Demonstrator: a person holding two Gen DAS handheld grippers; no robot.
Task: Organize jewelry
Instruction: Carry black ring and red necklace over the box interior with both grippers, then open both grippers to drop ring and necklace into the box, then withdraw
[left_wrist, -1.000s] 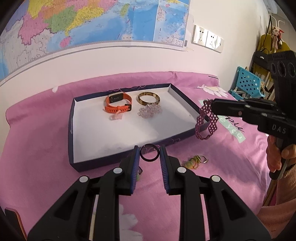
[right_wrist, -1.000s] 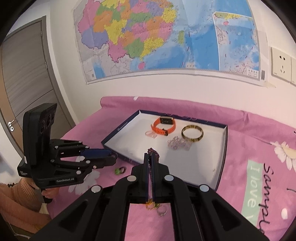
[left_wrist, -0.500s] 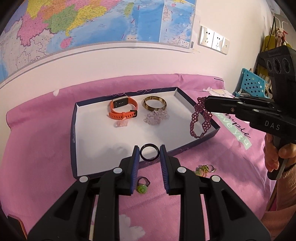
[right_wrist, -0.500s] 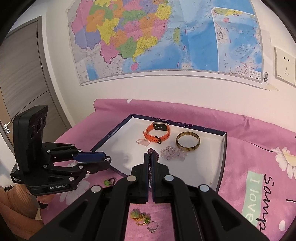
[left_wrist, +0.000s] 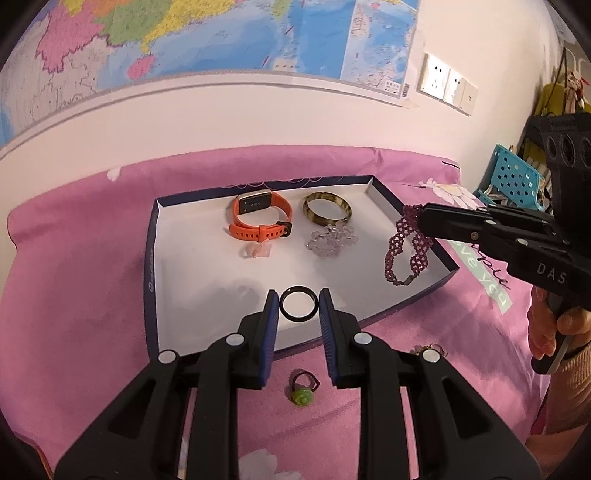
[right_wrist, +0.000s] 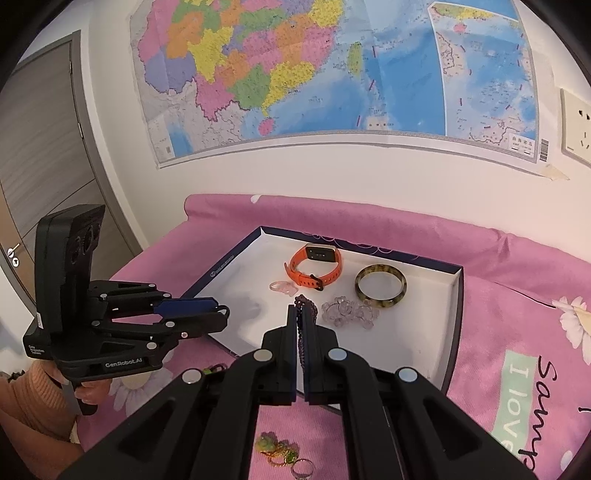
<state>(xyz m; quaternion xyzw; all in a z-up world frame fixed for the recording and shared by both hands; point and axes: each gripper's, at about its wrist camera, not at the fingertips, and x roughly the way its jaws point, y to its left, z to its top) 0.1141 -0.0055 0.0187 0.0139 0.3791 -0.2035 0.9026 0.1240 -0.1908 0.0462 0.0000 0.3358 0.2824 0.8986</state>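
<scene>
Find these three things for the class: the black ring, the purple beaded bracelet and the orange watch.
black ring (left_wrist: 298, 304), left wrist view, on its lower rim between the pads.
purple beaded bracelet (left_wrist: 394, 248), left wrist view, on its hanging left strand.
orange watch (right_wrist: 317, 260), right wrist view, on its face and strap.

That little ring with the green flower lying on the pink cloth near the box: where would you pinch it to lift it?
I'd take the green flower ring by its dark band, coming from above with one finger on each side. It lies tipped on the pink sheet with the band's far arc raised, so the thin hoop probably gives flatter, surer contact than the bumpy flower.
</scene>
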